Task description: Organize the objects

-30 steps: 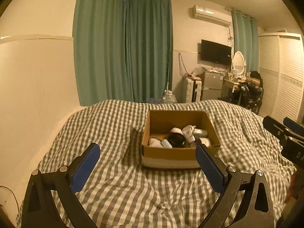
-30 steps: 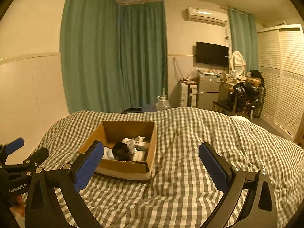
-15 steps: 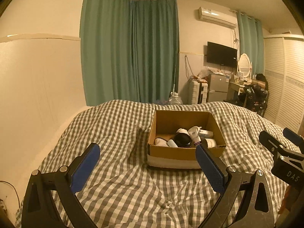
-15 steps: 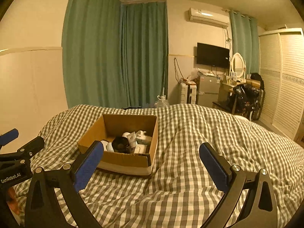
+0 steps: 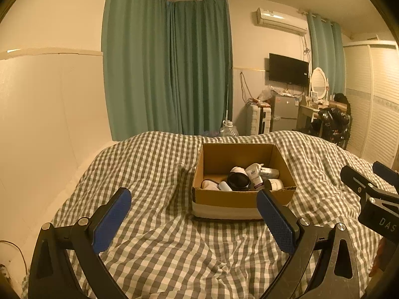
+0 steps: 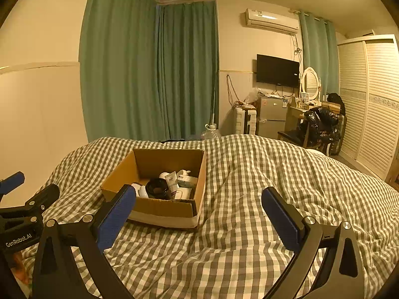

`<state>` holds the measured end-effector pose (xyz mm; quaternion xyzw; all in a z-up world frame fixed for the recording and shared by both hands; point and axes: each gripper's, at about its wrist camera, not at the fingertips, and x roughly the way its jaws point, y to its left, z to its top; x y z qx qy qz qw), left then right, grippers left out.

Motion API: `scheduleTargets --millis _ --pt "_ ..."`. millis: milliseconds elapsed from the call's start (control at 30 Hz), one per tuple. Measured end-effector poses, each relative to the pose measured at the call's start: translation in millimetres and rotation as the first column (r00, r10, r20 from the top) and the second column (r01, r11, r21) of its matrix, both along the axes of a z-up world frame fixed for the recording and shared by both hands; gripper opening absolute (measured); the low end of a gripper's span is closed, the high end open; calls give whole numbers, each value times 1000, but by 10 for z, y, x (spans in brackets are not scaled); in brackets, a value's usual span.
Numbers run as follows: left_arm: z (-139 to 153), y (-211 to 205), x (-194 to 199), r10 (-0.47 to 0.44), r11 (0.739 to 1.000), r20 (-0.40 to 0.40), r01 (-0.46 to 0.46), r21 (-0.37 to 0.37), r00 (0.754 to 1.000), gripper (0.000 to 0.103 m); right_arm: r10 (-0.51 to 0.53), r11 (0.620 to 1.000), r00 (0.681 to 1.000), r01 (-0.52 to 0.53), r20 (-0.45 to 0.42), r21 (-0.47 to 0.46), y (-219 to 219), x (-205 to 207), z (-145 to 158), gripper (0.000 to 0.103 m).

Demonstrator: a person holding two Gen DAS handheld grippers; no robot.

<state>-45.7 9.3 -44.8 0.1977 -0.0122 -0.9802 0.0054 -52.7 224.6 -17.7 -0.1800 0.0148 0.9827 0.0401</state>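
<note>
Two grippers, left gripper [image 5: 193, 215] and right gripper [image 6: 198, 215], hover over the checked duvet [image 5: 162, 244], fingers spread wide, nothing between the blue pads [image 5: 111, 221]. Cardboard box [image 5: 243, 200] sits mid-duvet, toward the far edge, ahead of both grippers. Inside the box, bunched at its near right side: black jar [image 5: 238, 180], white tube [image 5: 254, 175], other white containers, types unclear.
</note>
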Motion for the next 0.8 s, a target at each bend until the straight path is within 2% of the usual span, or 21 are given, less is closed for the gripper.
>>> scheduleTargets --millis 133,800 --pt "-39 -15 -35 -7 1000 34 6 14 999 103 -6 1000 1000 6 -2 12 3 6 -8 101" --pt "-29 19 9 8 1000 29 -8 -7 1000 103 3 1000 1000 -3 11 2 14 0 -25 101"
